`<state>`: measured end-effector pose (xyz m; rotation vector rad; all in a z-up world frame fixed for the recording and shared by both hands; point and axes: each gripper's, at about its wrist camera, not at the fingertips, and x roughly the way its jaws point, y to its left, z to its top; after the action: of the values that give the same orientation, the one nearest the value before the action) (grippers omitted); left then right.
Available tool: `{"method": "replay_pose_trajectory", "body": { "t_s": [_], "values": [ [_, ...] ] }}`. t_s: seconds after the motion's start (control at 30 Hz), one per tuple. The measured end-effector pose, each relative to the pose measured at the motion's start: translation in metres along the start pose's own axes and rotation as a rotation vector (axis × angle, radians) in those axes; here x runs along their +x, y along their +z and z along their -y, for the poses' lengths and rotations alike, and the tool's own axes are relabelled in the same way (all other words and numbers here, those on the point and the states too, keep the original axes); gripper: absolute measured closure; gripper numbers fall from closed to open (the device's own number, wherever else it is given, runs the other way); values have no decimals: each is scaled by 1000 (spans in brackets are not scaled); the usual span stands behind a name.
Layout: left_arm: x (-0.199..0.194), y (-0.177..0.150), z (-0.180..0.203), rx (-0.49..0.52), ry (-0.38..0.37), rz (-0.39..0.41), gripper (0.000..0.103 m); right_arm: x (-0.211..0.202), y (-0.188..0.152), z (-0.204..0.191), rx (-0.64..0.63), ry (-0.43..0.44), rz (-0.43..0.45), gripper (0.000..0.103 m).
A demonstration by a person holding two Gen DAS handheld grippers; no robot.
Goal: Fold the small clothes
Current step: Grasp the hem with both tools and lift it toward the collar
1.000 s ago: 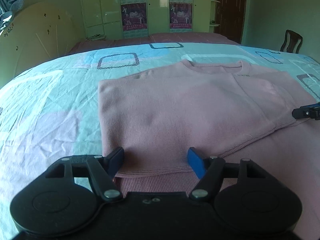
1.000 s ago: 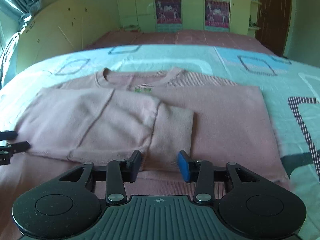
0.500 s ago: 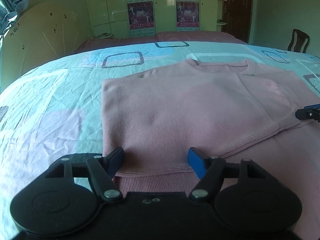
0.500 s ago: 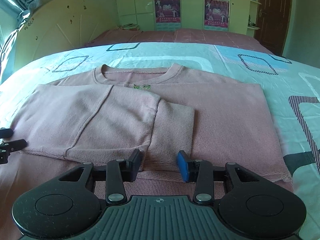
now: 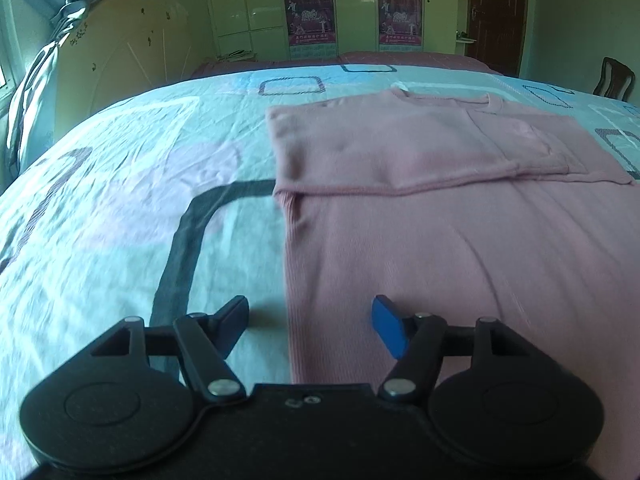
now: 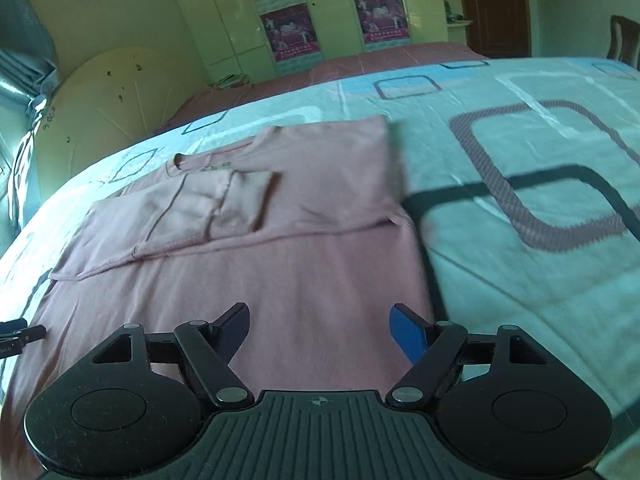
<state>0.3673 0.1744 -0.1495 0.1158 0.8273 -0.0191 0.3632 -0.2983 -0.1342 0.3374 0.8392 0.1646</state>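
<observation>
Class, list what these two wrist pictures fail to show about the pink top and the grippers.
- Pink top: near hem hidden behind the left gripper body, left wrist view.
- Neck label: too small and blurred, right wrist view.
- Right gripper, jaws opening, empty: absent from the left wrist view.
- Left gripper: cut off by the right wrist view's left edge.

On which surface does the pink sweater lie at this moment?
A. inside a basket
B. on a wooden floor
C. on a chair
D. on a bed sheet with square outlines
D: the pink sweater lies flat on the light blue bed sheet, whose printed square outlines show on both sides of it.
</observation>
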Motion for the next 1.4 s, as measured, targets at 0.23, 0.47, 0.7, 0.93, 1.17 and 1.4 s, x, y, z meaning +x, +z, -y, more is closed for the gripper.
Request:
{"method": "replay_pose_trajectory", "body": {
  "t_s": [0.23, 0.47, 0.7, 0.93, 1.17, 1.4],
  "values": [
    [-48, -44, -2, -81, -73, -25, 38, -61, -52, 48, 112, 39, -41, 37],
    [-81, -83, -7, -216, -147, -33, 45, -89, -92, 50, 161, 129, -75, 37],
    [-100, -106, -13, -317, -282, -52, 45, -101, -122, 42, 219, 240, -89, 37],
    [-88, -121, -31, -544, -528, -65, 45, -89, -118, 70, 416, 348, -85, 61],
    [-81, -116, -21, -483, -460, -83, 99, -87, -112, 72, 370, 353, -83, 92],
    [-112, -123, -25, -480, -450, 89, 99, -115, -114, 80, 344, 428, 30, 97]
  ]
}}
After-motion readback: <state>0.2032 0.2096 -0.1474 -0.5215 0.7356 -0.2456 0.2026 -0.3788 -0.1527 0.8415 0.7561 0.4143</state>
